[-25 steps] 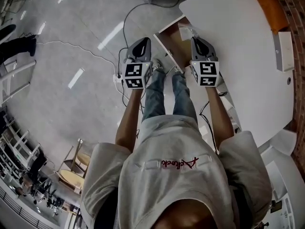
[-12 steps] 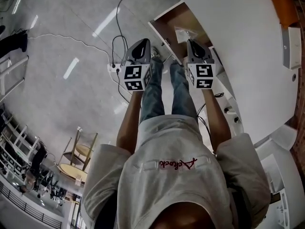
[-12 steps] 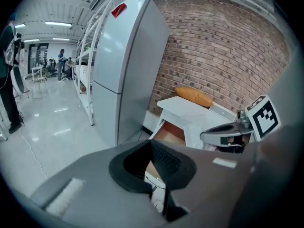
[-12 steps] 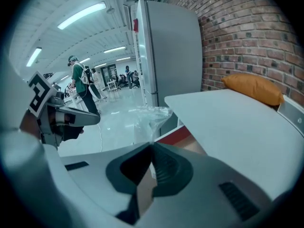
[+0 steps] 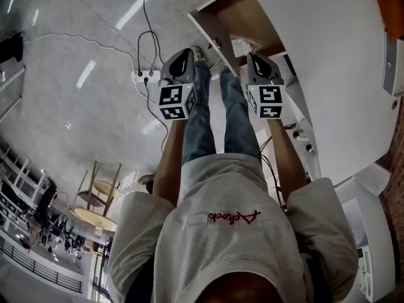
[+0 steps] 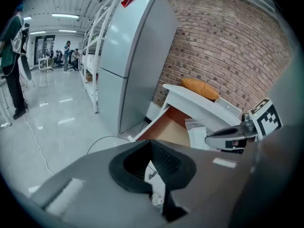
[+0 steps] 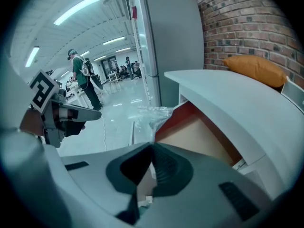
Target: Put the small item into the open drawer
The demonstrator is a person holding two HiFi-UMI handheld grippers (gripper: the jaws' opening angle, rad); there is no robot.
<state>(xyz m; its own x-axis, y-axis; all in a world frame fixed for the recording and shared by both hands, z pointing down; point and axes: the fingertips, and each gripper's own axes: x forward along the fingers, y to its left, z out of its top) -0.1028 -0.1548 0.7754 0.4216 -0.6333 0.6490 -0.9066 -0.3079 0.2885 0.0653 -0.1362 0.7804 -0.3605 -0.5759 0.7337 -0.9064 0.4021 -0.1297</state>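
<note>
The right claw (image 5: 252, 57) is pinching a clear plastic bag (image 5: 240, 45) at its tips, its jaws pressed together on the film; the bag is hanging over the open drawer (image 5: 243, 14), above the brown bottom near the front panel, and whether it is touching the wood cannot be told; in the right gripper view the crumpled film (image 7: 152, 115) is sticking out just past the claw (image 7: 152, 145), with the drawer (image 7: 202, 132) lying beyond it. The left claw (image 5: 191, 52) is hovering beside the drawer over the floor, jaws together with nothing between them (image 6: 151, 144). The drawer is jutting from under the white surface (image 5: 328, 62). Each cube is showing black-and-white square markers; red script is running across the back of the person's grey shirt (image 5: 235, 217), too small to read; a red label is sitting at the top of the grey fridge (image 6: 137, 56), illegible.
</note>
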